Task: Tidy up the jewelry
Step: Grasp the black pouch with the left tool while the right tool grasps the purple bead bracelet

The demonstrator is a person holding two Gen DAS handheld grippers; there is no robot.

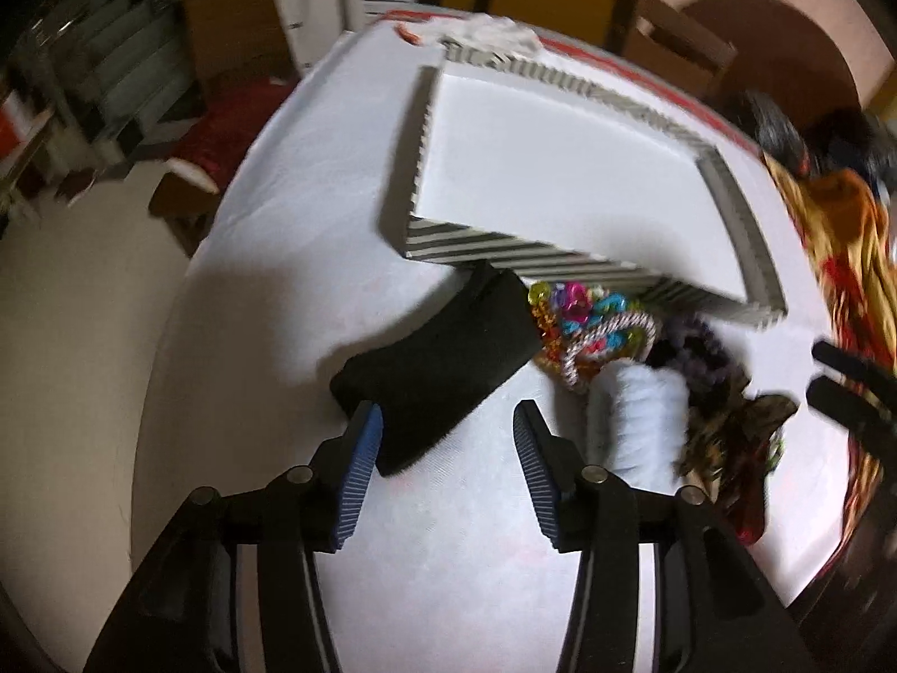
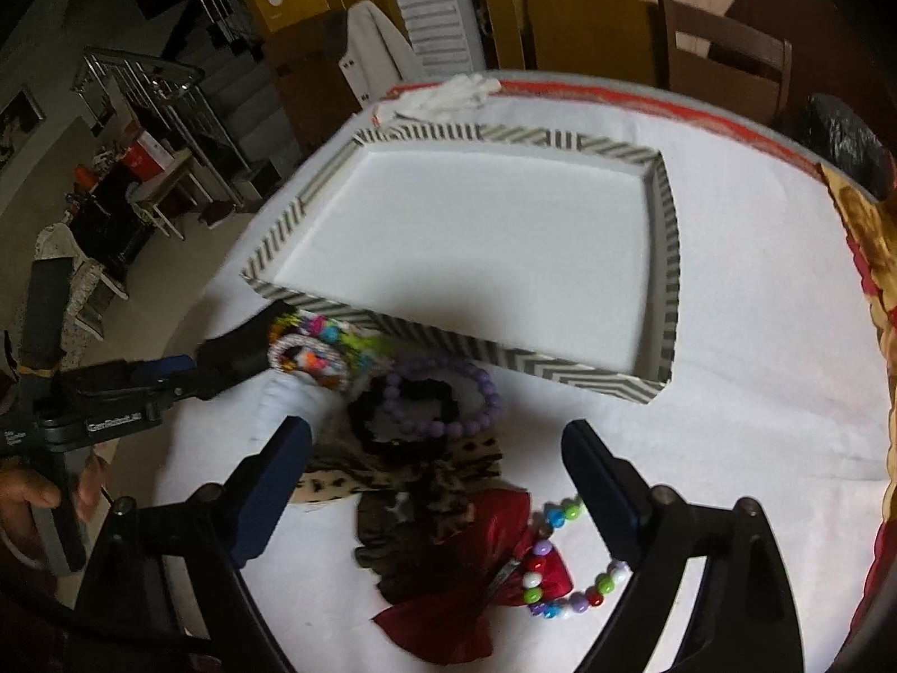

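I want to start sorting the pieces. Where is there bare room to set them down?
The striped tray is bare inside. The white cloth right of it, up to the patterned fabric, is free too. Just in front of the tray it is crowded: purple bead bracelet, red bow.

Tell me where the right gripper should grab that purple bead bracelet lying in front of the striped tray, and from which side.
Probably from above, on the near-right arc of the purple bead bracelet, one finger inside the loop, one outside. It lies flat, and that arc sits over bare white cloth, while its left side rests on a black scrunchie. The right gripper is open.
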